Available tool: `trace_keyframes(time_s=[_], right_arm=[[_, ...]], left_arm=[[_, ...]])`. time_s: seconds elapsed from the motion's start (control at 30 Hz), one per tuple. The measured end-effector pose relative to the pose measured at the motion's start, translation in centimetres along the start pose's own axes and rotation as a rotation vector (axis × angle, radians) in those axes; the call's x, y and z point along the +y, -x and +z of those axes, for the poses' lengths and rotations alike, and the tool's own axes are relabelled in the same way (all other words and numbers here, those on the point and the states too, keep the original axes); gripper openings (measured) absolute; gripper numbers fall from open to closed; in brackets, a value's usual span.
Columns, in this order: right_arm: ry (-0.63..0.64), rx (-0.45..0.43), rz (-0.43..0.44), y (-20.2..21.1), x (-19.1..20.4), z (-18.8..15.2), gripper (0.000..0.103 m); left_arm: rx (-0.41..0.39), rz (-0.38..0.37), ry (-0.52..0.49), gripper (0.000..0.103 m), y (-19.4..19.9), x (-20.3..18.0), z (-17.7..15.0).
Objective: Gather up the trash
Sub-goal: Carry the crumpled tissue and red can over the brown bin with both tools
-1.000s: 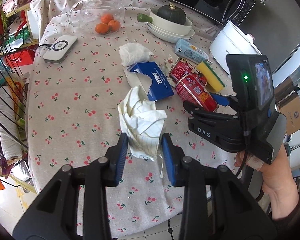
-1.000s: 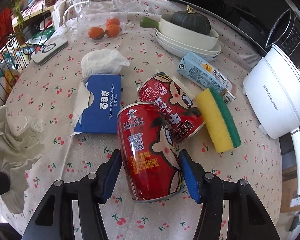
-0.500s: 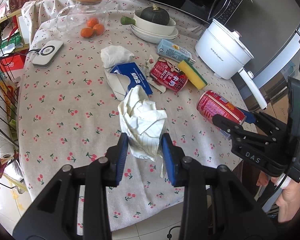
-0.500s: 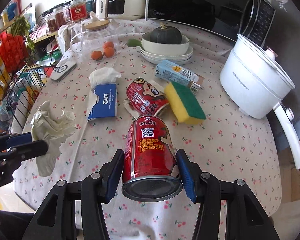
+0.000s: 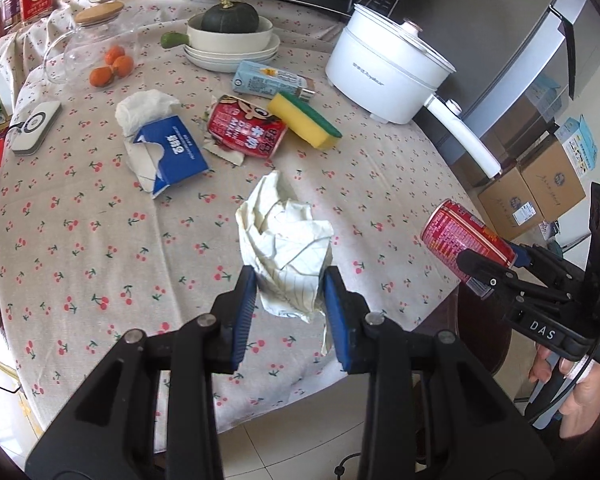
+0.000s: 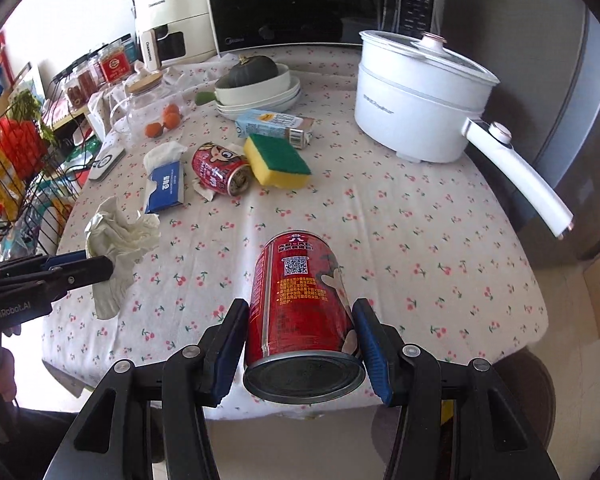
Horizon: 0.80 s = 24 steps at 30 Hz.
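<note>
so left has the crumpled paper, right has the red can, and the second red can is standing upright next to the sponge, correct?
Not quite. The second red can lies on its side beside the sponge, its open end facing the camera in the right wrist view. The rest holds: the left gripper grips the crumpled paper, and the right gripper grips the red can.

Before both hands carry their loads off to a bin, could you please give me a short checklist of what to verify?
1. Left gripper shut on the crumpled paper: ok.
2. Right gripper shut on the red can: ok.
3. Both loads lifted off the tablecloth: ok.
4. Paper's loose tail hangs below the pads, may snag: not ok.
5. Trash bin location: cannot tell, none in view.
6. Trash left behind, second red can: not ok.
</note>
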State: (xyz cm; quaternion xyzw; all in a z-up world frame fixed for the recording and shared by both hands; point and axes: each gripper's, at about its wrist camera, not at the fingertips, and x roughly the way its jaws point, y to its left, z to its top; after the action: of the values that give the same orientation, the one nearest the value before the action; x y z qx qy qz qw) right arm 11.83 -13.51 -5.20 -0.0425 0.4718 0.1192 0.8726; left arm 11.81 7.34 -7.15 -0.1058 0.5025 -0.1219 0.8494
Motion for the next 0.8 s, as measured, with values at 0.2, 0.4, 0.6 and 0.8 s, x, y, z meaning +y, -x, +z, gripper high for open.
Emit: trace_keyframes(time_s=[0.2,0.4,0.6,0.8], right_arm=[[-0.09,0.004,0.008,1.5,-4.1,-2.3,0.054],[-0.136,-0.018,-0.013,3.9,-7.8,-4.2,0.054],[-0.211,-0.015,-0.046,5.8,-12.1,-7.3,0.054],[-0.274,0.008,-0.088,6.9,-15.9,-10.9,0.054]], left_arm=[[0.024,-0.025,-0.074,0.036,-1.6,-3.9,-0.1],[0.049,-0.052,-0.161,0.036,-3.5,-8.0,-0.5],[0.082,-0.081,-0.251,0.036,-5.5,-12.6,-2.0],[0.124,-0.133,-0.349,0.036,-7.6,-17.4,-4.0]])
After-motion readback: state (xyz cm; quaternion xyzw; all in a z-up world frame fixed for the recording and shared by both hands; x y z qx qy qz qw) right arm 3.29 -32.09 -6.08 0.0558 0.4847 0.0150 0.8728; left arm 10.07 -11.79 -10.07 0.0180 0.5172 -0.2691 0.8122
